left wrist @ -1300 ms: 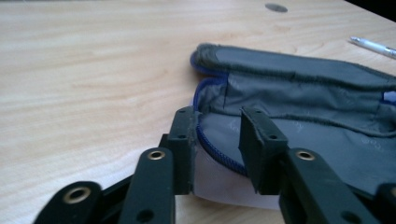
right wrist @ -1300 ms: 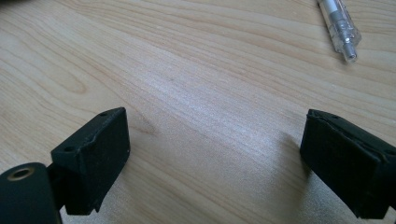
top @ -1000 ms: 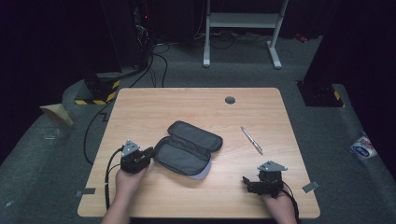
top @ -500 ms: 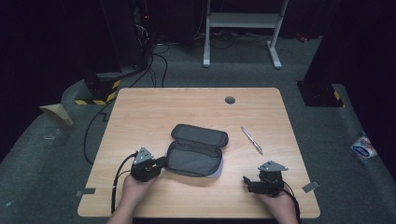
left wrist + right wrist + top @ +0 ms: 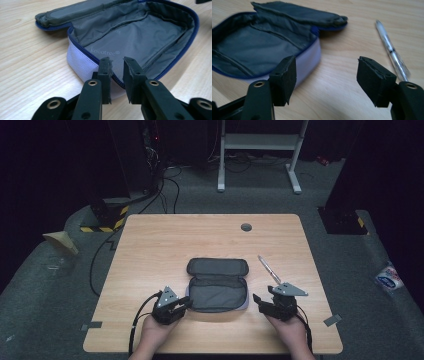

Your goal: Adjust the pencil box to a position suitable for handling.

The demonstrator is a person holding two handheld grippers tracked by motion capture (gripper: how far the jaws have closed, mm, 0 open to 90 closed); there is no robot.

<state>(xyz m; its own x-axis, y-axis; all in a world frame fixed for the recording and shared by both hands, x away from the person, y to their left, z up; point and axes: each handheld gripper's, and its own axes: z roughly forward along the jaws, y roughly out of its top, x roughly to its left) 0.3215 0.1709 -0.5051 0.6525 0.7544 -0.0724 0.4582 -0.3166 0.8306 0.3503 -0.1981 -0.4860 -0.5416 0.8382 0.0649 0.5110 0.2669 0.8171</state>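
A grey pencil case [image 5: 217,285] lies unzipped at the table's front middle, lid folded back; its grey lining [image 5: 140,37] is bare and its outer wall is pale. My left gripper [image 5: 187,304] is at its front left corner. In the left gripper view the jaws [image 5: 117,63] straddle the blue zipper rim, a narrow gap between them, open. A silver pen [image 5: 267,269] lies right of the case. My right gripper [image 5: 264,296] stands wide open [image 5: 327,65] on the table between the case [image 5: 249,47] and the pen [image 5: 392,55], holding nothing.
The wooden table [image 5: 150,245] has a dark round grommet [image 5: 246,226] near its far edge. Beyond it stand a white metal frame [image 5: 257,150] and cables on the grey floor. A cable trails from the left gripper over the front edge.
The left gripper moved right along the front of the table and the case swung round with it, now lying square to the front edge. The right gripper rose slightly toward the pen.
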